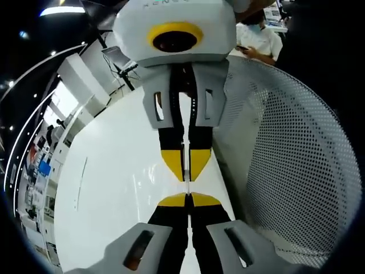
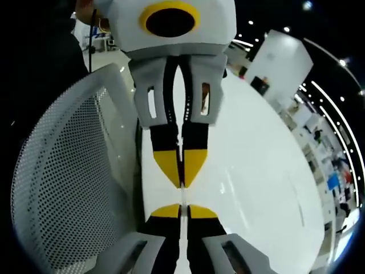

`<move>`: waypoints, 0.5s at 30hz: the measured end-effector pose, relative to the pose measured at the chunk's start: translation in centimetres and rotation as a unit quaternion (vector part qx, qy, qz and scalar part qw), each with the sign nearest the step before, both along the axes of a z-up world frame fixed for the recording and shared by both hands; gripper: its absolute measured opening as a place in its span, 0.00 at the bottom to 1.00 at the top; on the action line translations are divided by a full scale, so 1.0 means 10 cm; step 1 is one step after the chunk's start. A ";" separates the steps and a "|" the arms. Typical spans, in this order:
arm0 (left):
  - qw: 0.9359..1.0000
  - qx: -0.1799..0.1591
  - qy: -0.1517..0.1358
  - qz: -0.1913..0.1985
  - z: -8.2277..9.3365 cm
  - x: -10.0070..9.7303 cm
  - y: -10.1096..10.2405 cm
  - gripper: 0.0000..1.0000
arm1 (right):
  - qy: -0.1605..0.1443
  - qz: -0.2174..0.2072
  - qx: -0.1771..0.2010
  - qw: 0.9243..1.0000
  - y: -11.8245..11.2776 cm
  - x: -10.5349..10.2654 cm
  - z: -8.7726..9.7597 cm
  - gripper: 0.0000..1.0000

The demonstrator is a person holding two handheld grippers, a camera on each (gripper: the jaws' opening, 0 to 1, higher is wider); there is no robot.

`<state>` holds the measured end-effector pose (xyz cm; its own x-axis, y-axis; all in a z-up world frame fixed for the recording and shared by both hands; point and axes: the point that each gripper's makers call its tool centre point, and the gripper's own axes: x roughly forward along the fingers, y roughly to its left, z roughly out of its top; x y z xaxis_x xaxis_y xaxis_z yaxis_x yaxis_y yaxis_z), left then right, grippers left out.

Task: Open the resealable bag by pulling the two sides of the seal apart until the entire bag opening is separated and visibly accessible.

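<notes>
My two grippers meet tip to tip above a white table point(image 1: 108, 188). In the left gripper view my left gripper point(image 1: 188, 200) rises from the bottom with its yellow-tipped jaws pressed together. The right gripper point(image 1: 187, 174) reaches down from the top, also shut. The right gripper view mirrors this, with my right gripper point(image 2: 180, 210) below and the left gripper point(image 2: 181, 181) above. The yellow fingertips point(image 2: 197, 160) nearly touch across a small gap. A thin pale line runs between each pair of jaws. I cannot make out a bag between them.
A white perforated chair back point(image 1: 296, 154) curves close beside the grippers, and it appears again point(image 2: 68, 171) in the right gripper view. A person in a white top point(image 1: 259, 43) sits beyond it. Shelves and desks point(image 1: 40, 165) line the far side of the room.
</notes>
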<state>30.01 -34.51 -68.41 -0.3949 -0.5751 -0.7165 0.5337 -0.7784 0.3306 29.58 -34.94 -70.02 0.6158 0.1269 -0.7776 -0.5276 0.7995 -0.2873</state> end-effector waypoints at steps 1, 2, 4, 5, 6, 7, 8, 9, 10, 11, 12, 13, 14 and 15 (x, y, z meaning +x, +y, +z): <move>1.000 0.001 0.005 0.004 0.00 0.01 0.02 0.00 | 0.001 -0.002 0.000 1.000 -0.01 -0.03 -0.02 0.00; 1.000 0.002 0.007 0.005 0.00 0.01 0.02 0.00 | 0.002 -0.003 0.000 1.000 -0.01 -0.03 -0.02 0.00; 1.000 0.004 0.009 0.006 -0.01 0.01 0.03 0.00 | 0.003 -0.003 -0.001 1.000 -0.02 -0.04 -0.03 0.00; 1.000 0.004 0.010 0.008 -0.01 0.01 0.03 0.00 | 0.006 -0.005 -0.004 1.000 -0.02 -0.06 -0.04 0.00; 1.000 0.005 0.013 0.010 -0.01 0.01 0.04 0.00 | 0.007 -0.006 -0.004 1.000 -0.03 -0.07 -0.04 0.00; 1.000 0.005 0.016 0.012 -0.01 0.02 0.04 0.00 | 0.008 -0.007 -0.004 1.000 -0.03 -0.08 -0.04 0.00; 1.000 0.005 0.019 0.014 0.00 0.02 0.05 0.00 | 0.008 -0.008 -0.004 1.000 -0.04 -0.09 -0.04 0.00; 0.999 0.004 0.028 0.019 0.02 0.03 0.05 0.00 | 0.006 -0.011 -0.001 1.000 -0.06 -0.10 -0.03 0.00; 0.999 0.004 0.028 0.020 0.03 0.03 0.05 0.00 | 0.006 -0.012 0.000 1.000 -0.06 -0.10 -0.03 0.00; 0.999 0.004 0.029 0.020 0.03 0.03 0.05 0.00 | 0.005 -0.012 0.000 1.000 -0.06 -0.10 -0.02 0.00; 0.999 0.004 0.029 0.020 0.03 0.03 0.05 0.00 | 0.005 -0.012 0.000 1.000 -0.06 -0.10 -0.02 0.00; 0.999 0.006 0.029 0.018 0.03 0.03 0.05 0.00 | 0.010 -0.013 -0.004 1.000 -0.08 -0.12 -0.04 0.00; 0.999 0.007 0.028 0.018 0.02 0.04 0.05 0.00 | 0.011 -0.014 -0.004 1.000 -0.09 -0.14 -0.05 0.00; 0.999 0.008 0.030 0.019 0.02 0.05 0.06 0.00 | 0.012 -0.016 -0.004 1.000 -0.10 -0.15 -0.05 0.00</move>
<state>30.51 -33.91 -68.16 -0.4155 -0.5793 -0.7012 0.5816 -0.7620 0.2849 28.05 -35.92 -70.54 0.6011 0.1009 -0.7928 -0.5081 0.8139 -0.2817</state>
